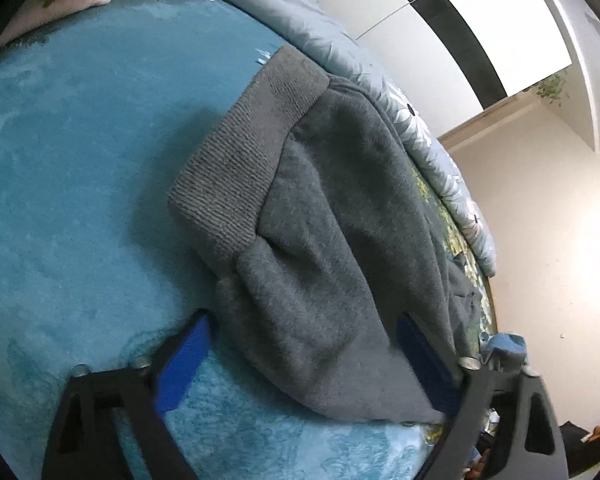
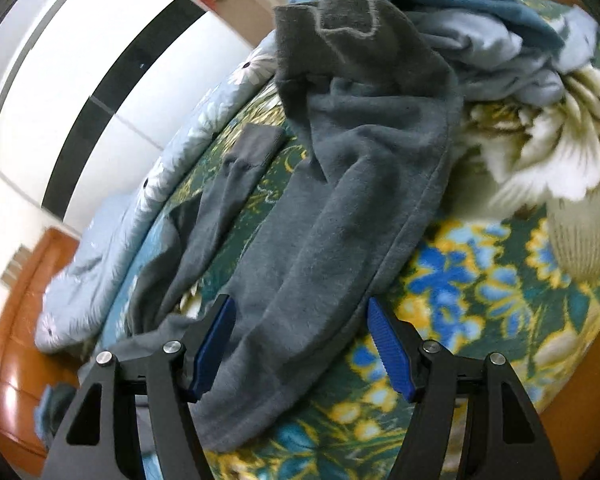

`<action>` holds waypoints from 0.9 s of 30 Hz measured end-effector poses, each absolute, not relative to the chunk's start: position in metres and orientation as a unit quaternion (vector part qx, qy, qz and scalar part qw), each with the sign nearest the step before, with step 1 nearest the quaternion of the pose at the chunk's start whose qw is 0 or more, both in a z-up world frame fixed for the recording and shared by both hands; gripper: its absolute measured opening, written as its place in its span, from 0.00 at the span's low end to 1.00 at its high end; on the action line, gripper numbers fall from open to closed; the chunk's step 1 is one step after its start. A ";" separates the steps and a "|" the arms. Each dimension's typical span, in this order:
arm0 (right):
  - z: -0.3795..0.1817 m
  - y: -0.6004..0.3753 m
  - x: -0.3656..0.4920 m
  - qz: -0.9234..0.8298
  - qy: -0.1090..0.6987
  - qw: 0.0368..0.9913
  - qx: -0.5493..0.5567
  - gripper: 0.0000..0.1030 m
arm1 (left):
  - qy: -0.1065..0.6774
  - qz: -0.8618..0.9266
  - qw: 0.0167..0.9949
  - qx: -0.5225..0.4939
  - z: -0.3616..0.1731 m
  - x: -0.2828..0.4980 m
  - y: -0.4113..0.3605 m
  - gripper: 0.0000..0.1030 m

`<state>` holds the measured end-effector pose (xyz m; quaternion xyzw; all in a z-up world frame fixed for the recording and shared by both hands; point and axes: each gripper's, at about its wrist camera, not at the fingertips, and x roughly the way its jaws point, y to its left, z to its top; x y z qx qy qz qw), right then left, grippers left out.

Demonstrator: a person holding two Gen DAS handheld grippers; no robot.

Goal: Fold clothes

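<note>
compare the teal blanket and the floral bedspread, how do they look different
The teal blanket is one plain colour; the floral bedspread has blue, yellow and white flowers on dark green. The blanket looks plush and fuzzy; the bedspread's texture is hard to tell. Both lie under parts of the grey sweatshirt.

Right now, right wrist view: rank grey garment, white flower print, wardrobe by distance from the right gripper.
1. Grey garment: between the right gripper's open fingers.
2. White flower print: on the bed cover, upper right.
3. Wardrobe: beyond the bed, upper left.
</note>
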<state>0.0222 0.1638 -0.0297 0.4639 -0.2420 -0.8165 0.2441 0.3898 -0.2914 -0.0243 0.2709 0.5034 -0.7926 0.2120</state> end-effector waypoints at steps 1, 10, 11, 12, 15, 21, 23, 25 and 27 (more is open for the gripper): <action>-0.030 0.164 0.022 -0.816 -0.252 0.241 0.462 0.60 | 0.513 -0.788 0.209 0.270 -0.026 0.392 -0.295 0.66; -0.021 0.155 0.022 -0.819 -0.252 0.232 0.460 0.07 | 0.553 -0.774 0.196 0.237 -0.029 0.411 -0.310 0.06; -0.017 0.155 0.022 -0.820 -0.254 0.234 0.455 0.06 | 0.554 -0.778 0.192 0.226 -0.024 0.413 -0.312 0.06; -0.011 0.156 0.022 -0.822 -0.259 0.238 0.448 0.06 | 0.555 -0.781 0.189 0.214 -0.020 0.415 -0.314 0.06; 0.015 0.159 0.023 -0.829 -0.263 0.255 0.421 0.06 | 0.546 -0.799 0.184 0.173 0.006 0.429 -0.314 0.05; 0.075 0.146 0.025 -0.839 -0.264 0.296 0.374 0.06 | 0.498 -0.838 0.197 0.102 0.069 0.441 -0.329 0.05; 0.096 0.134 0.022 -0.843 -0.257 0.307 0.359 0.06 | 0.477 -0.848 0.212 0.094 0.087 0.430 -0.341 0.05; 0.117 0.123 0.017 -0.848 -0.248 0.316 0.346 0.06 | 0.468 -0.851 0.222 0.087 0.099 0.423 -0.359 0.05; 0.129 0.103 0.009 -0.853 -0.235 0.318 0.340 0.06 | 0.467 -0.851 0.228 0.078 0.104 0.412 -0.376 0.05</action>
